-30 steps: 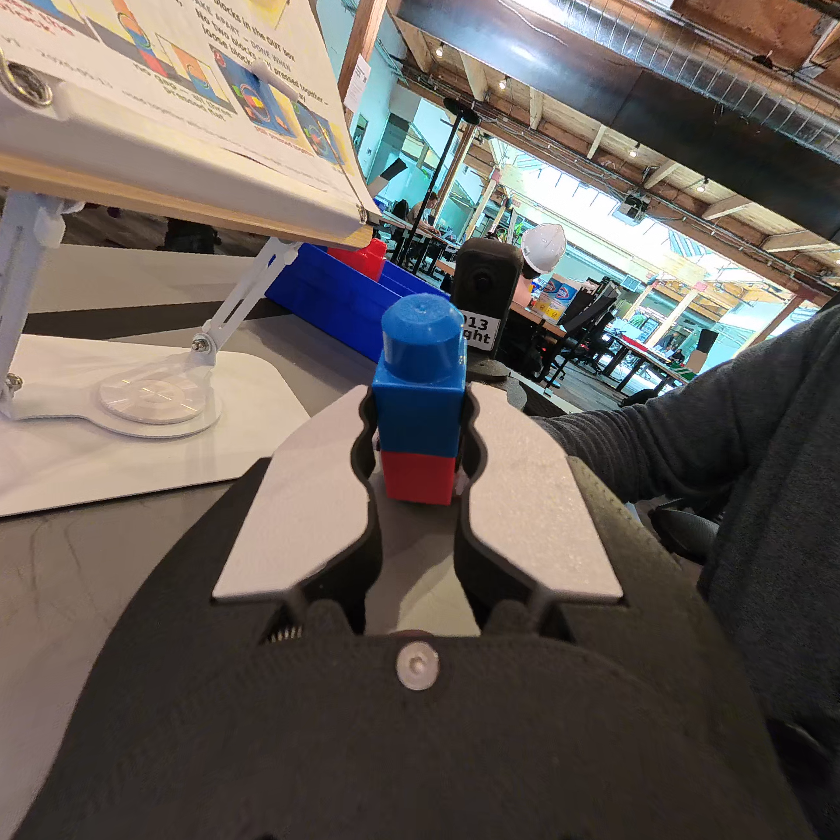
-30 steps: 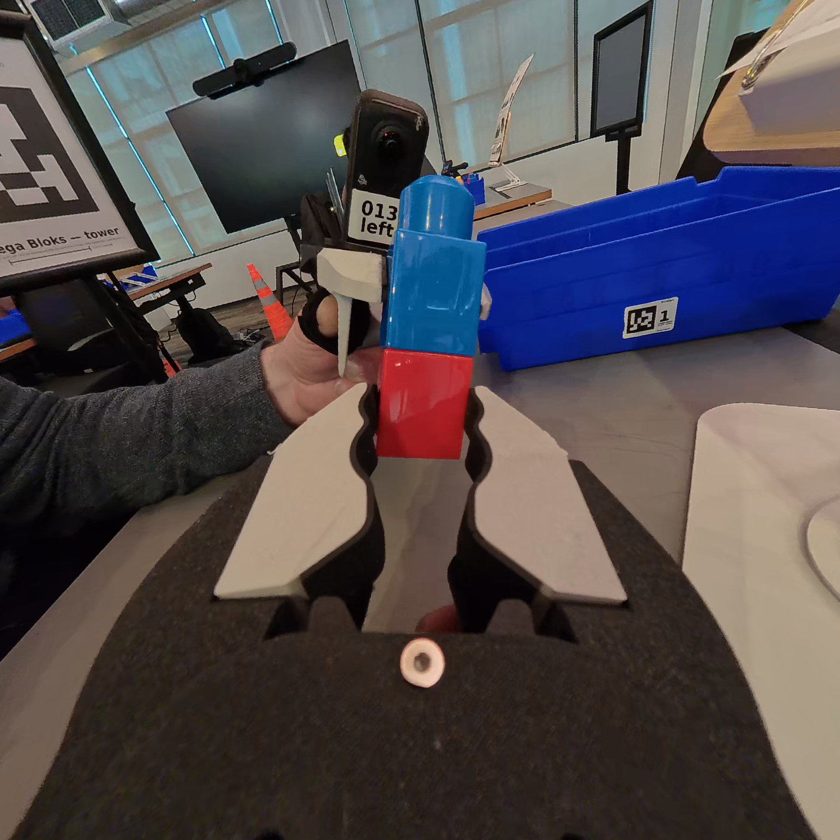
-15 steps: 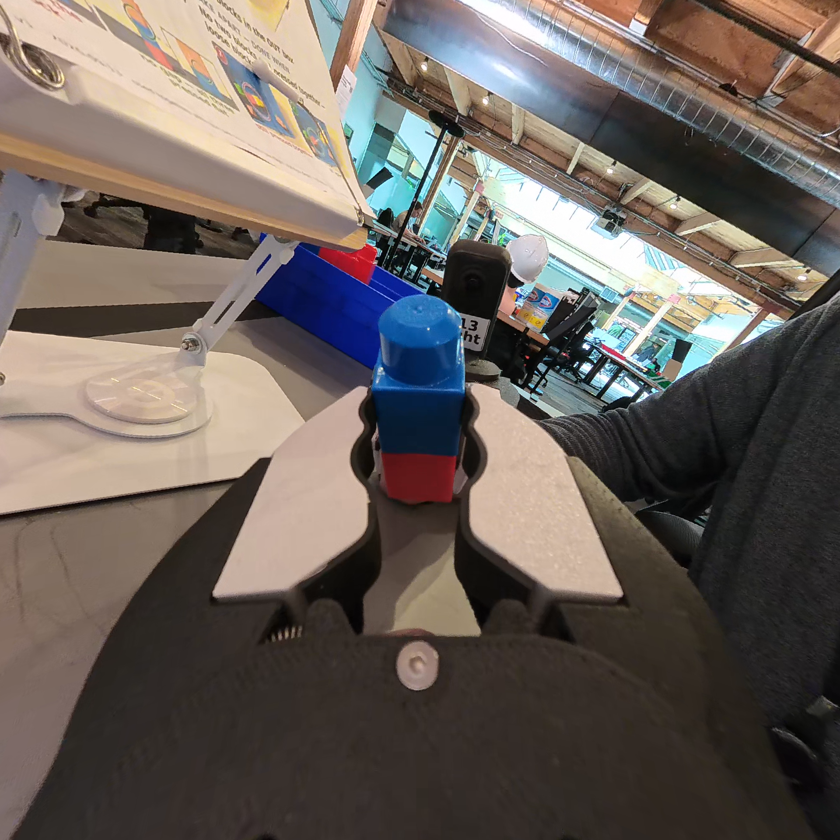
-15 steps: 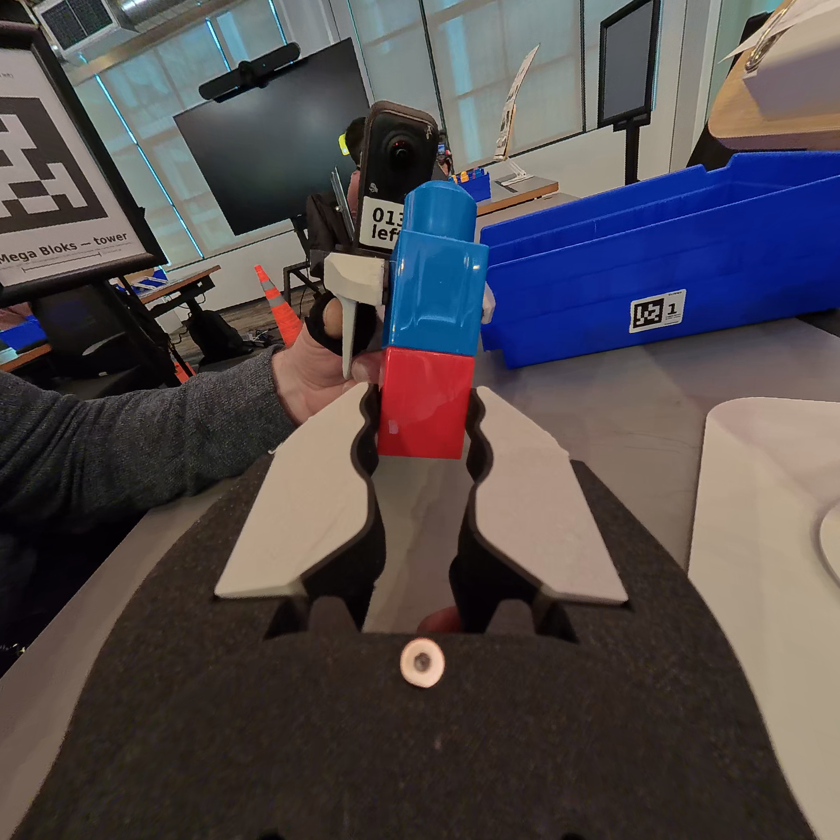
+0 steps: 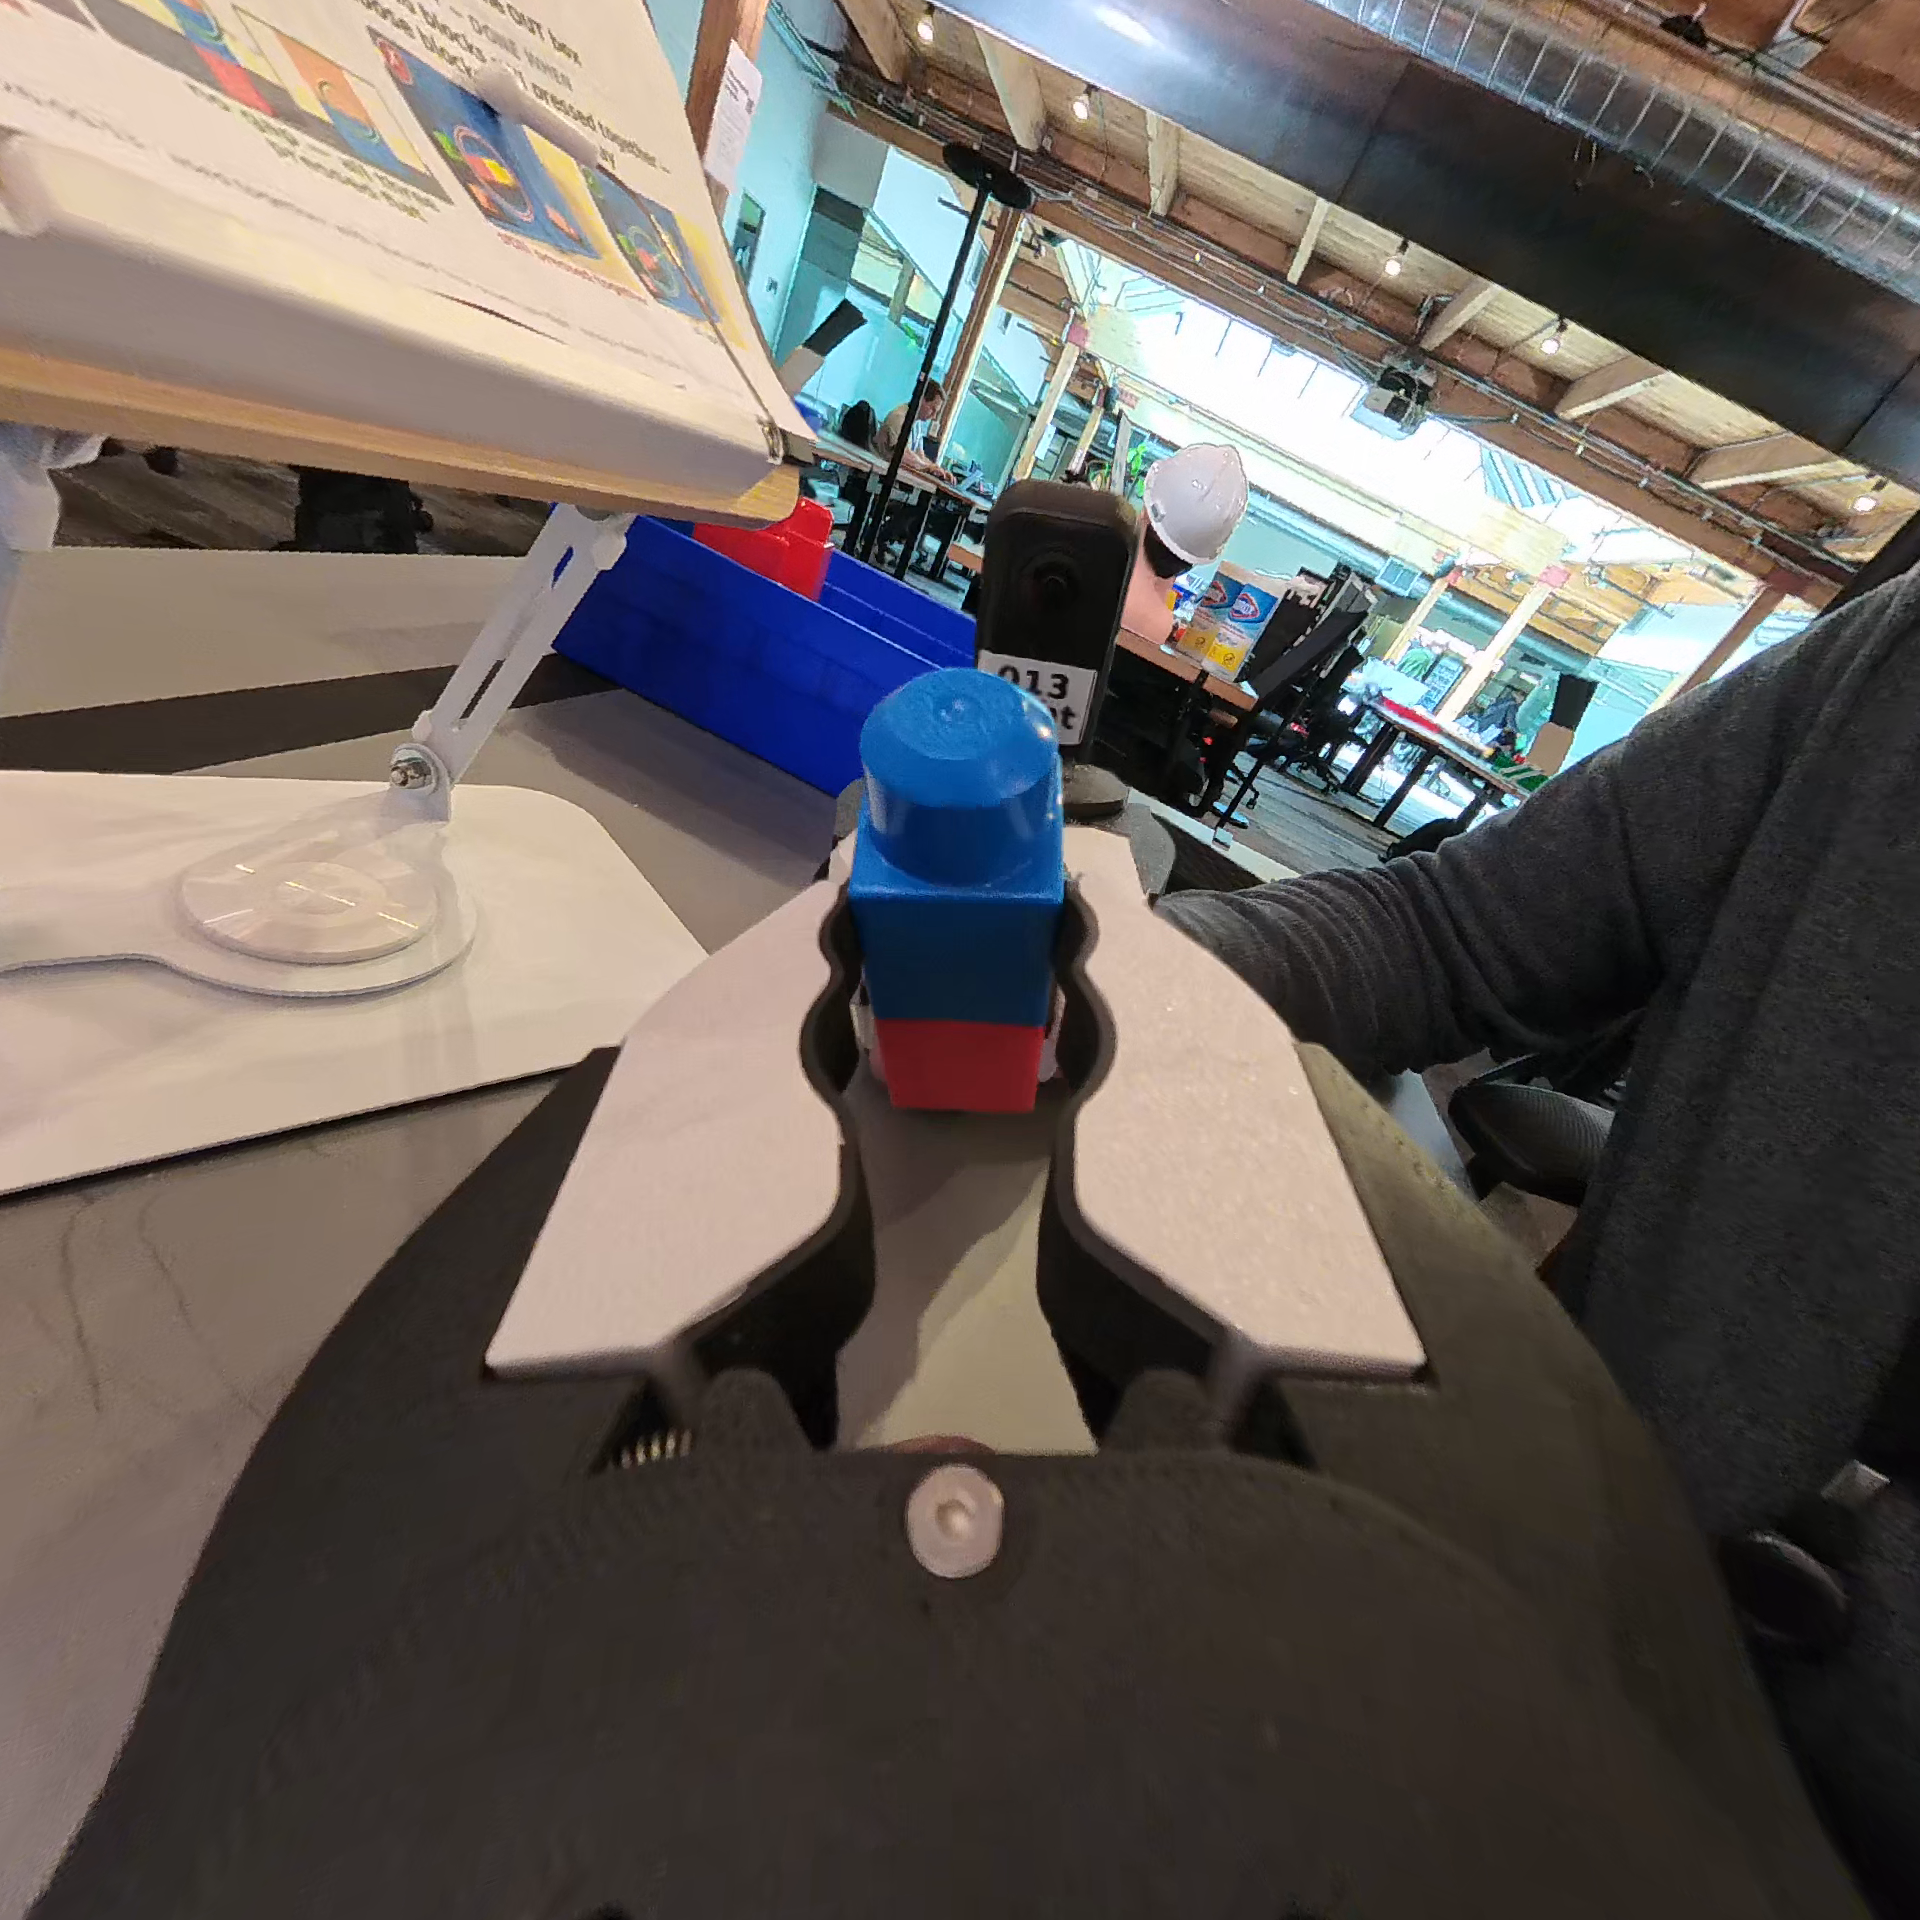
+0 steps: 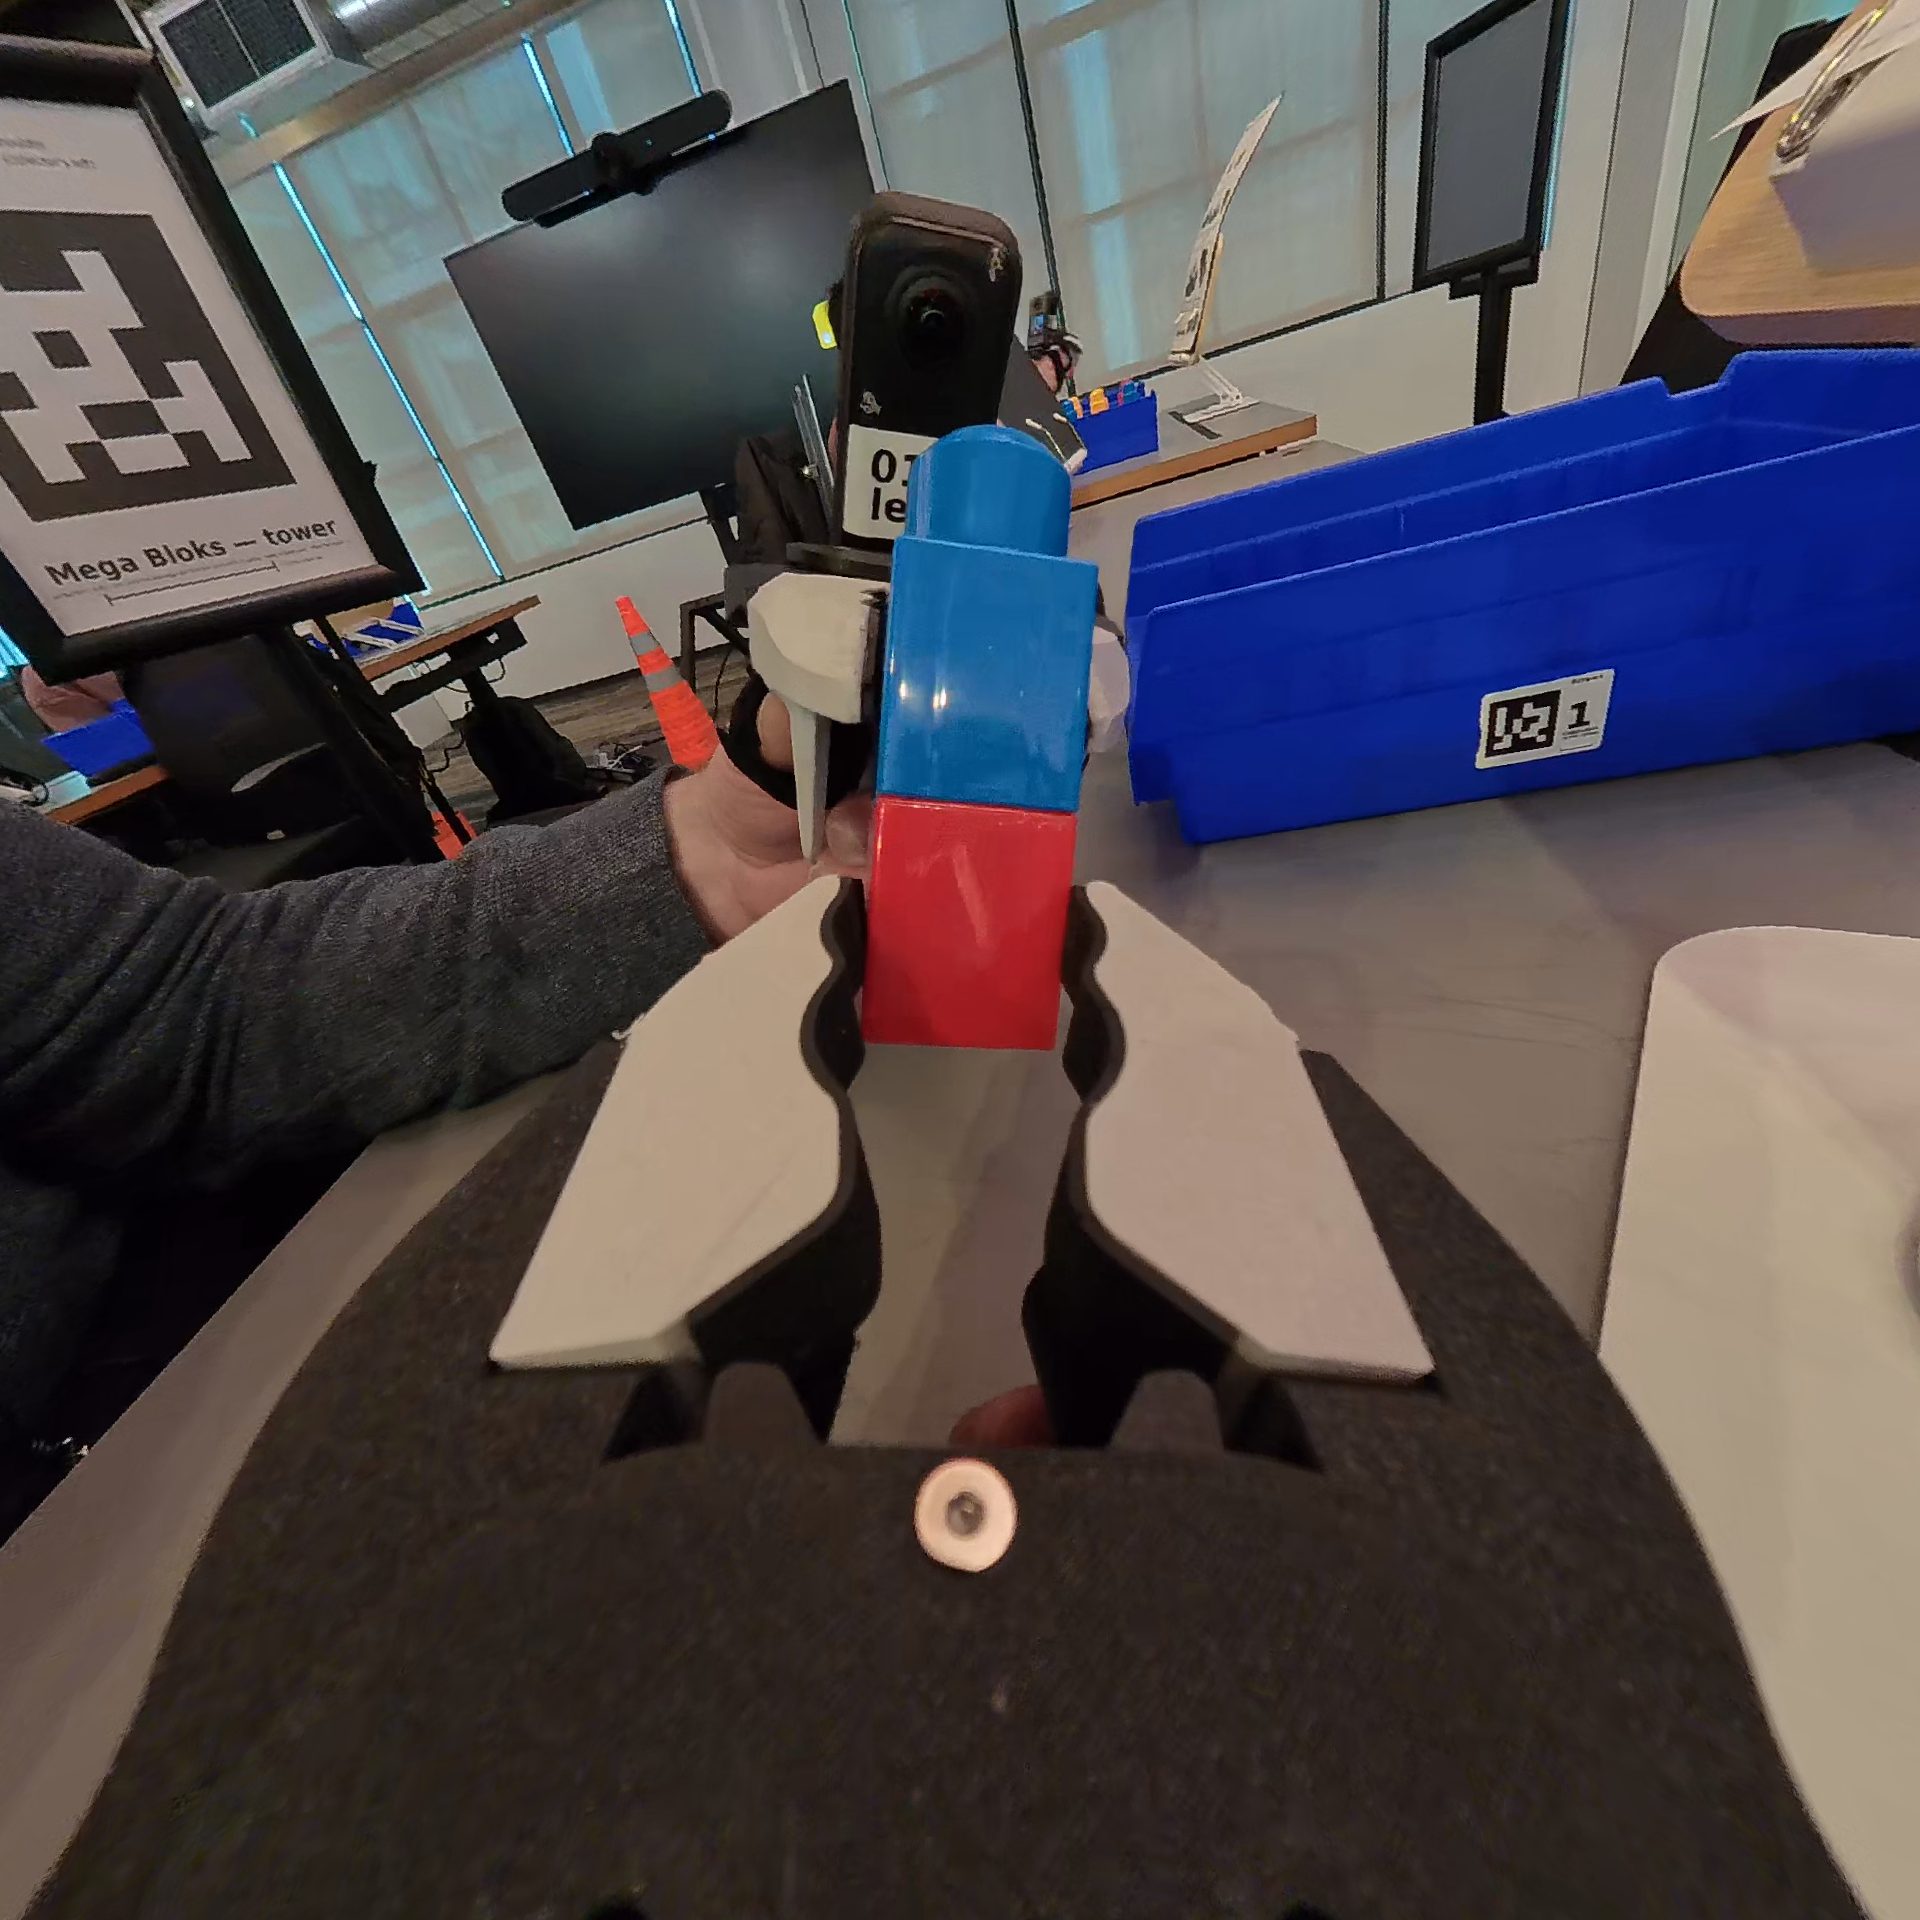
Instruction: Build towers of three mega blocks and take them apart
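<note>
A two-block stack, a blue block (image 5: 956, 925) pressed on a red block (image 5: 961, 1065), is held in the air between both grippers, which face each other. My left gripper (image 5: 956, 966) is shut on the blue block. My right gripper (image 6: 961, 966) is shut on the red block (image 6: 966, 925), with the blue block (image 6: 987, 675) standing above it. In the right wrist view, the left gripper's white fingers (image 6: 816, 655) clamp the blue block from the far side. The blocks look joined with no gap.
A blue bin (image 6: 1455, 623) stands on the grey table (image 6: 1351, 914) and holds a red block (image 5: 774, 545). A white stand base (image 5: 312, 935) carries a tilted instruction board (image 5: 364, 343). A framed marker sign (image 6: 135, 395) stands at the left. The person's grey sleeves flank both views. Left and right tips are no more than a few centimetres apart.
Both grippers have shifted and tilted slightly together with the stack. Their hold on the blue and red blocks is unchanged, and the blocks stay joined.
</note>
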Demonstrator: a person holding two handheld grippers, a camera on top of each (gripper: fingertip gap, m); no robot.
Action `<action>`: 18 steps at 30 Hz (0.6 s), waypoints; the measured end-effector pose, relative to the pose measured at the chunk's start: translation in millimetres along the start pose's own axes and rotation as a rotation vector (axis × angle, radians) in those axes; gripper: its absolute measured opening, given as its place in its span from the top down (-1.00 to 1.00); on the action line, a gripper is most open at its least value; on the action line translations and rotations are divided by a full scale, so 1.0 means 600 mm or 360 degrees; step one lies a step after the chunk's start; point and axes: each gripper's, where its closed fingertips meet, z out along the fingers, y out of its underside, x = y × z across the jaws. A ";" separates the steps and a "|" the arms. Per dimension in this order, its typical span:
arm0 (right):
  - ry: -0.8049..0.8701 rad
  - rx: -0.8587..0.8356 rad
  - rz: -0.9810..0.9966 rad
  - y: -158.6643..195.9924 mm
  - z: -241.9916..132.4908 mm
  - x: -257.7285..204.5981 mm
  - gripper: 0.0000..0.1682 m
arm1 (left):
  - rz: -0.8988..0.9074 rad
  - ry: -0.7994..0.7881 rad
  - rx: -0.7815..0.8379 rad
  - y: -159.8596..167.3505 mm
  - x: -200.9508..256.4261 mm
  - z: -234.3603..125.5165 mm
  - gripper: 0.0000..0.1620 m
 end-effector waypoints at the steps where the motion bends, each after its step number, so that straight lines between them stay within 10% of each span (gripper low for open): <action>1: -0.0001 -0.0004 -0.0002 0.000 0.000 0.000 0.57 | 0.0008 -0.0004 -0.0014 0.000 0.000 0.000 0.56; 18: -0.0072 0.0016 0.0064 -0.003 -0.002 0.000 0.38 | 0.0113 -0.0144 -0.0289 0.032 -0.010 0.002 0.57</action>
